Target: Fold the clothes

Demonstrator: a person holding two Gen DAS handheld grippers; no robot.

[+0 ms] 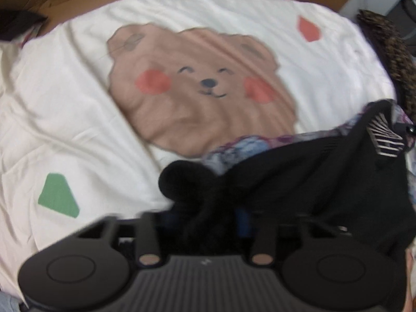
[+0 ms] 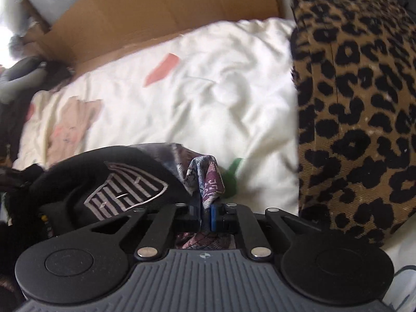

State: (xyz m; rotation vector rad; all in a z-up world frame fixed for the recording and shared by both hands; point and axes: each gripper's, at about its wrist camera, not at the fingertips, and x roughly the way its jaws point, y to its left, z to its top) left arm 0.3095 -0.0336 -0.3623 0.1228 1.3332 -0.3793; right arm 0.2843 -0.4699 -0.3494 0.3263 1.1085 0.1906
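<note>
Right wrist: jaws pinched on patterned garment (image 2: 206, 179); left's grip hidden by black cloth (image 1: 299, 171).

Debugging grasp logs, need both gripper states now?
Left gripper: shut on the black garment.
Right gripper: shut on the patterned fabric edge.

Your left wrist camera looks forward and down over its gripper, close above the white bear-print quilt (image 1: 78, 119), which fills the frame. Your right wrist camera sits lower, facing the cardboard (image 2: 161, 7) at upper centre. Both views share the quilt and the black garment (image 1: 299, 176).
</note>
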